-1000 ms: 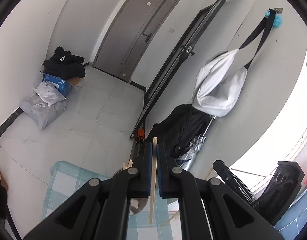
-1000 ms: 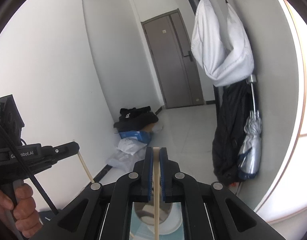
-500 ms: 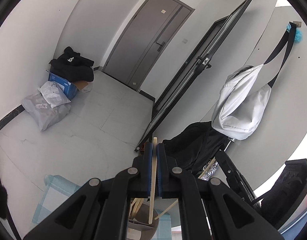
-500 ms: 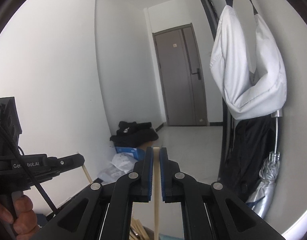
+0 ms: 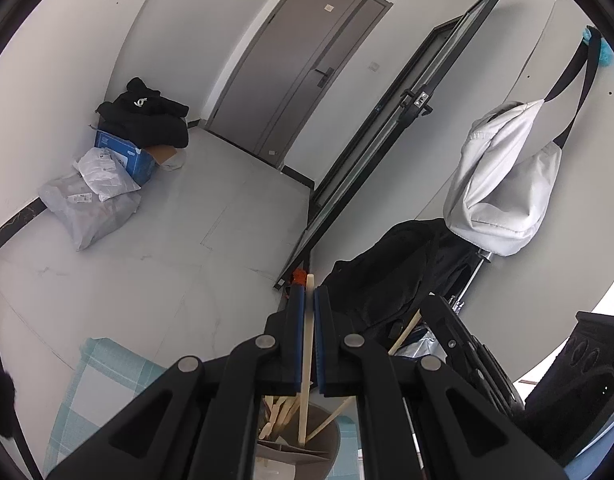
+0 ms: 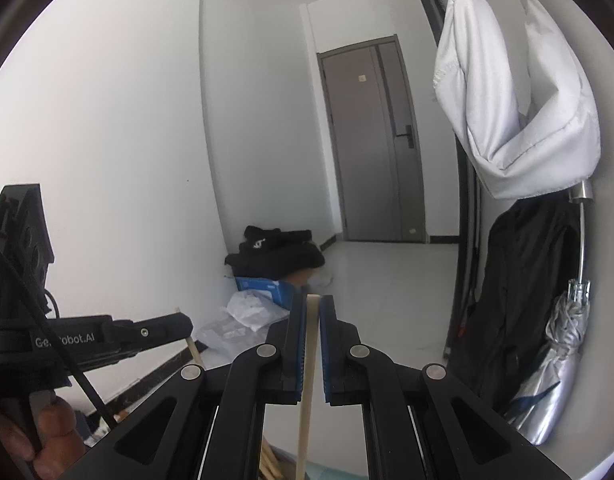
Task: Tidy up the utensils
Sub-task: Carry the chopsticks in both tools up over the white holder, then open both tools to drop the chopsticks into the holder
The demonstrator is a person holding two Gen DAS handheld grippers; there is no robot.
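**A:** What are my fingers doing?

**B:** I've got the left gripper [image 5: 309,300] clamped on a wooden stick [image 5: 307,344]; its top pokes out just past the fingertips and its lower end reaches down into the grey holder [image 5: 327,440] below the fingers. The right gripper [image 6: 313,308] is pinched on a second stick [image 6: 307,392], which runs straight down between the pads and out of the bottom of the picture.

**A:** And the holder itself?

**B:** It's directly under my left fingers, on the surface with the pale blue checked cloth [image 5: 103,376]. More sticks [image 5: 279,412] already lean inside it, fanned towards its left side. A divider splits the inside, and I cannot tell which section my stick's end is in.

**A:** Any room to move?

**B:** Ahead of the left fingers the floor [image 5: 155,256] lies open, beyond the cloth's far edge. Close on their right sits the right gripper's black body, with its stick slanting across between the two. Past that hang a dark coat [image 5: 391,272] and a white bag [image 5: 503,184] on the wall. From the right camera, the left gripper and the hand [image 6: 39,440] holding it crowd the left side.
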